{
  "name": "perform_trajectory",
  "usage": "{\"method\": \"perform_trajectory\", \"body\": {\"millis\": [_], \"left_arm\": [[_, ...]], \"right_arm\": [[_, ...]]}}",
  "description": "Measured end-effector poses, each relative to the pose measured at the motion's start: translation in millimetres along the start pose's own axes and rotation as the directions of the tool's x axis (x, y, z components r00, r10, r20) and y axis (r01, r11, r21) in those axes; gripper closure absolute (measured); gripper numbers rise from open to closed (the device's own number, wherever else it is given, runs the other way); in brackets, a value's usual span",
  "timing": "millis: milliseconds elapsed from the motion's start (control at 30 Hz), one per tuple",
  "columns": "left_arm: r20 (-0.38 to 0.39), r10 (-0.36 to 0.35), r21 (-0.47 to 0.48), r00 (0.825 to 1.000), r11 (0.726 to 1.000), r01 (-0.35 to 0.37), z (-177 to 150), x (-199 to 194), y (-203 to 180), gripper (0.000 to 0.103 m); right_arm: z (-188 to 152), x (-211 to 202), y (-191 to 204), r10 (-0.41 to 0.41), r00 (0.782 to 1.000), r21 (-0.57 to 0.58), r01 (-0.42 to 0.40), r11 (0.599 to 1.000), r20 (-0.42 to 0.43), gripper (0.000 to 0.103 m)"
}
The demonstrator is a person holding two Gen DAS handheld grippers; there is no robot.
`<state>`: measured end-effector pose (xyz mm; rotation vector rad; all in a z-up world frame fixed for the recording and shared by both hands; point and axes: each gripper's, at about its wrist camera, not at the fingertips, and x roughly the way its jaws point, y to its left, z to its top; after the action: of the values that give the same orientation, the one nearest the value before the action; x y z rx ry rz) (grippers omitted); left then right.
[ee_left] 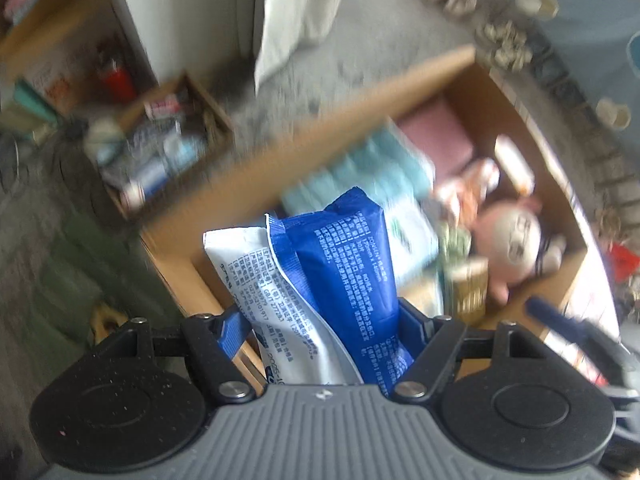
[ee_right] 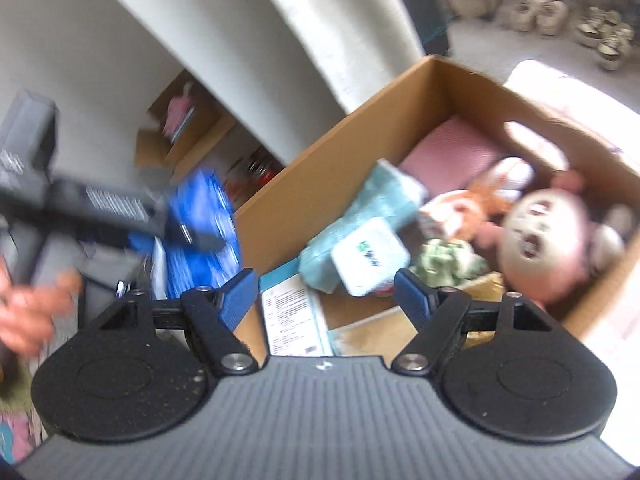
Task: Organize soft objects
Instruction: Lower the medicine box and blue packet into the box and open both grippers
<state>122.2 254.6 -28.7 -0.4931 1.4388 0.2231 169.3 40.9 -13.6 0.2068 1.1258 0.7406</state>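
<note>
My left gripper (ee_left: 320,320) is shut on a blue and white soft pack (ee_left: 320,280) and holds it over the near edge of a big cardboard box (ee_left: 304,152). The pack (ee_right: 200,232) and the left gripper's body show blurred at the left of the right wrist view. The box (ee_right: 332,160) holds a pink-and-white plush toy (ee_right: 540,232), an orange plush (ee_right: 476,204), a light blue pack (ee_right: 380,204), a white wipes pack (ee_right: 368,256), a green soft item (ee_right: 444,264) and a pink folded cloth (ee_right: 452,152). My right gripper (ee_right: 326,292) is open and empty over the box's near side.
A smaller cardboard box (ee_left: 160,144) of mixed items sits on the grey floor to the left. More boxes (ee_right: 184,128) stand by the white wall. Small cups (ee_left: 536,2) and woven items line the far right. A white pillow (ee_left: 296,12) leans at the back.
</note>
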Motion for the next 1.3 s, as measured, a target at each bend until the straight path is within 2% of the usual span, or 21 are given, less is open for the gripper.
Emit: {"method": "perform_trajectory", "body": {"millis": [100,233,367,533,667,733,767,800,900,1033,1067,1133,1167,1233,1300], "left_arm": [[-0.070,0.010,-0.021,0.998,1.000,-0.012,-18,24,-14,0.027],[-0.166,0.022,-0.037,0.986,0.999,-0.029,-41,47,-23,0.028],[-0.118,0.037,-0.005,0.992,0.999,-0.038,-52,36,-25,0.028],[-0.020,0.059,-0.026,0.998,0.998,-0.059,-43,10,-11,0.032],[0.074,0.110,-0.063,0.991,0.992,-0.105,-28,-10,3,0.035],[0.116,0.135,-0.093,0.984,0.988,-0.124,-21,-18,13,0.035],[0.137,0.150,-0.108,0.979,0.985,-0.135,-17,-22,19,0.035],[0.153,0.163,-0.121,0.975,0.982,-0.145,-15,-24,25,0.035],[0.174,0.187,-0.155,0.967,0.975,-0.161,-7,-27,43,0.035],[0.165,0.199,-0.179,0.966,0.969,-0.169,0,-25,63,0.035],[0.161,0.200,-0.178,0.967,0.969,-0.170,1,-24,68,0.035],[0.156,0.196,-0.174,0.968,0.970,-0.168,3,-23,75,0.035],[0.154,0.191,-0.171,0.969,0.972,-0.164,3,-23,77,0.035],[0.150,0.182,-0.159,0.972,0.975,-0.158,6,-21,81,0.035],[0.147,0.178,-0.146,0.973,0.977,-0.156,8,-20,83,0.035]], "right_arm": [[-3,-23,-14,-0.005,0.999,0.026,0.004,1.000,0.041,0.028],[-9,-39,-23,-0.003,0.998,0.035,0.001,0.999,0.055,0.026],[-9,-45,-25,-0.009,0.999,0.047,0.006,0.999,0.052,0.026],[-5,-41,-25,0.015,0.999,0.077,-0.018,0.997,0.047,0.028],[0,-19,-19,0.065,0.998,0.101,-0.065,0.993,0.003,0.051],[1,-1,-16,0.095,0.995,0.112,-0.090,0.990,-0.036,0.059],[2,11,-14,0.109,0.992,0.112,-0.101,0.989,-0.063,0.069],[3,23,-10,0.119,0.988,0.103,-0.110,0.989,-0.093,0.079],[7,59,2,0.152,0.976,0.088,-0.139,0.986,-0.158,0.082],[5,105,13,0.200,0.947,0.121,-0.174,0.977,-0.250,0.083],[0,117,17,0.178,0.937,0.112,-0.151,0.982,-0.302,0.083],[-15,137,18,0.111,0.898,0.085,-0.082,0.993,-0.426,0.084],[-22,142,17,0.087,0.885,0.077,-0.058,0.995,-0.458,0.085],[-32,144,15,0.076,0.869,0.082,-0.042,0.996,-0.490,0.088],[-35,143,16,0.070,0.866,0.084,-0.032,0.996,-0.495,0.088]]}}
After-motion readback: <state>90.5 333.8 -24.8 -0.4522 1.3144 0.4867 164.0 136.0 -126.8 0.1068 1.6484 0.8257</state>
